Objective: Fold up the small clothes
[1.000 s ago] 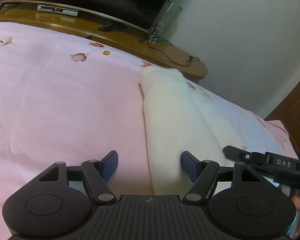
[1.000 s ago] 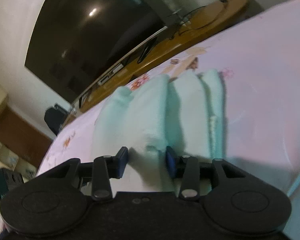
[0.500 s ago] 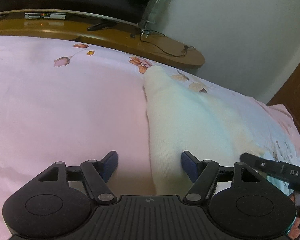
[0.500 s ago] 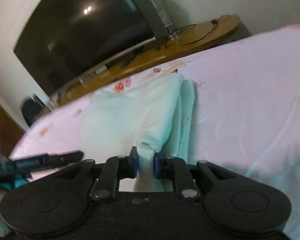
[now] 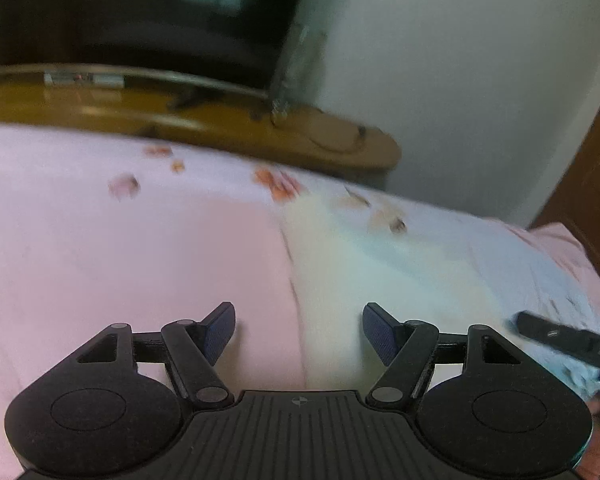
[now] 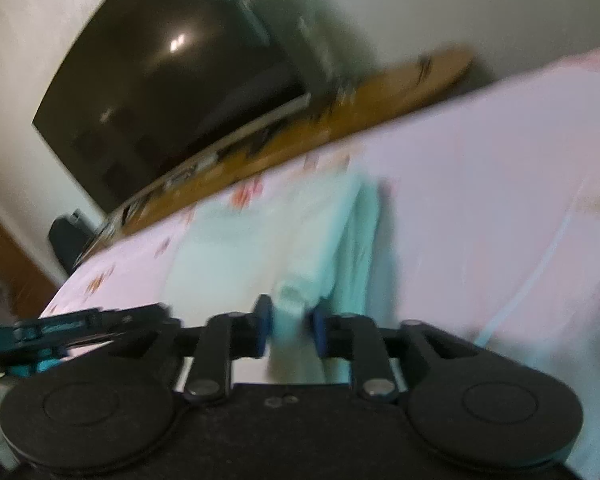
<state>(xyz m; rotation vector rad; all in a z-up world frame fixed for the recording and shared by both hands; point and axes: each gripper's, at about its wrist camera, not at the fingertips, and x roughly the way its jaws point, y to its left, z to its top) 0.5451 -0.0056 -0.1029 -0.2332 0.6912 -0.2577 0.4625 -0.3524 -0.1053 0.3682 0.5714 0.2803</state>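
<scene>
A small pale knit garment (image 5: 340,272) lies folded lengthwise on the pink floral bedsheet (image 5: 120,264). My left gripper (image 5: 298,330) is open, its blue pads straddling the garment's near left edge without holding it. In the right wrist view the garment (image 6: 268,248) looks pale mint, and my right gripper (image 6: 290,326) is shut on its near end, a fold of cloth pinched between the blue pads. The right gripper's body also shows at the right edge of the left wrist view. Both views are motion-blurred.
A wooden TV bench (image 5: 204,120) runs along the far edge of the bed with a dark television (image 6: 172,92) on it. A white wall stands behind. The left gripper's body (image 6: 60,330) shows at the left in the right wrist view. A brown door (image 5: 596,184) is at the right.
My right gripper closed on the garment's near end a second ago and keeps hold of it. Both grippers have tilted and shifted, so the views are blurred. The left gripper stays open.
</scene>
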